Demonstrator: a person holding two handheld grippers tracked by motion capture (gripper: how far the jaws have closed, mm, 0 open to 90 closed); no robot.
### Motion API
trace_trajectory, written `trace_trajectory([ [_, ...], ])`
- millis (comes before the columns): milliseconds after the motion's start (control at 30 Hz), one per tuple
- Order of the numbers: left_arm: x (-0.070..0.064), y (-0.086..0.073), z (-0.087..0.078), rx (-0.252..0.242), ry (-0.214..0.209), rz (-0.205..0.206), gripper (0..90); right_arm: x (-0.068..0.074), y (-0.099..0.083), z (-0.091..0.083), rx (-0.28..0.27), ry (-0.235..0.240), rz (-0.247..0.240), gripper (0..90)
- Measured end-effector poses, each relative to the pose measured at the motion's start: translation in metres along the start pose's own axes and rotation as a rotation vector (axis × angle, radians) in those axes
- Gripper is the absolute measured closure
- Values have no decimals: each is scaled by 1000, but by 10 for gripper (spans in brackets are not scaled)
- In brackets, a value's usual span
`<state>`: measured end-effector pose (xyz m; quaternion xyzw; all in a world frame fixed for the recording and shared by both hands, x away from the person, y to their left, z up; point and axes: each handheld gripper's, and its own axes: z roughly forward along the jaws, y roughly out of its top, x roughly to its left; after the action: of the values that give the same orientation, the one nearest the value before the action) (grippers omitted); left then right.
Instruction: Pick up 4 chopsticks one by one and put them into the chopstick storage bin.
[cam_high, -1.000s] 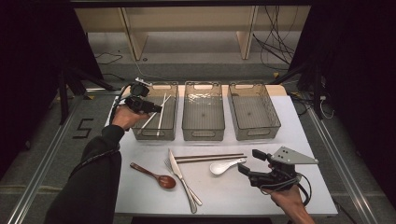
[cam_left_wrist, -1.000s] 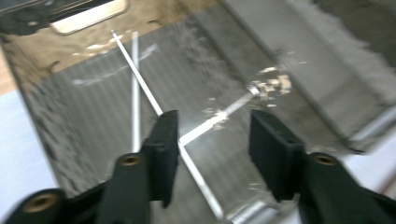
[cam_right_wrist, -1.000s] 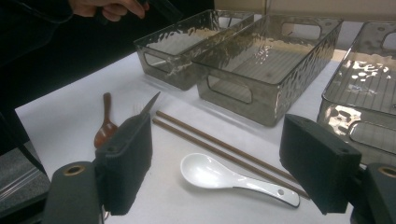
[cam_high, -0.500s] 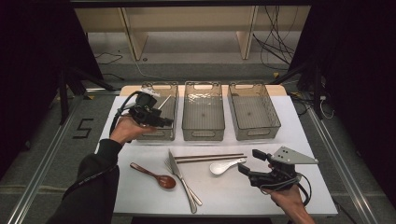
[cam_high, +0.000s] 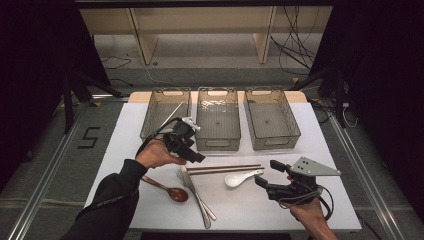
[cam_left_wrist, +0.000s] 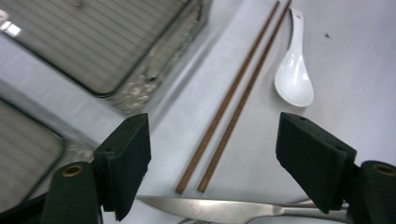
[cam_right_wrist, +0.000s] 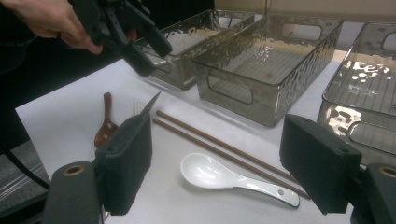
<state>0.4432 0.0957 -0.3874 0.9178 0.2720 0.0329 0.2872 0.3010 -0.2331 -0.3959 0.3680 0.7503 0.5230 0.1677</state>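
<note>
Two brown chopsticks (cam_high: 225, 169) lie side by side in front of the middle bin (cam_high: 218, 142). A white ceramic spoon (cam_high: 241, 177) rests just beyond their right half, toward me. A knife and a fork (cam_high: 197, 196) lie crossed at the front, with a brown wooden spoon (cam_high: 165, 187) to their left. My left gripper (cam_high: 194, 154) hovers open above the chopsticks' left ends (cam_left_wrist: 191, 186) and the knife blade (cam_left_wrist: 219, 209), with nothing between its jaws. My right gripper (cam_high: 266, 173) stands open at the front right, pointed at the white spoon (cam_right_wrist: 233, 178) and holding nothing.
Three clear plastic bins stand in a row at the back: the left bin (cam_high: 152, 125) holds a pale pair of chopsticks (cam_high: 172, 114), and the right bin (cam_high: 272, 142) is bare like the middle one. The white tabletop (cam_high: 320, 200) ends just behind my right hand.
My left gripper has come away from above the left bin, toward me and to the right, down over the chopsticks' ends. The right gripper has stayed put.
</note>
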Motion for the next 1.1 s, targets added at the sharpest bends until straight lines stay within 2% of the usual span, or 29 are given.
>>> trace_trajectory([
  [233, -7, -7, 24, 58, -27, 37, 269, 0, 0, 0, -1, 1, -4, 263],
  [467, -11, -11, 35, 75, -36, 54, 310, 0, 0, 0, 3, 0, 2, 263],
  [600, -13, -15, 45, 107, -36, 71, 329, 0, 0, 0, -2, 3, -1, 263],
  [767, -13, -19, 54, 141, -41, 95, 396, 0, 0, 0, 0, 4, -3, 263],
  [867, -14, -20, 59, 155, -28, 98, 423, 0, 0, 0, 3, 3, 3, 263],
  [1100, -16, -22, 68, 181, -33, 110, 475, 0, 0, 0, 1, 5, 2, 263],
])
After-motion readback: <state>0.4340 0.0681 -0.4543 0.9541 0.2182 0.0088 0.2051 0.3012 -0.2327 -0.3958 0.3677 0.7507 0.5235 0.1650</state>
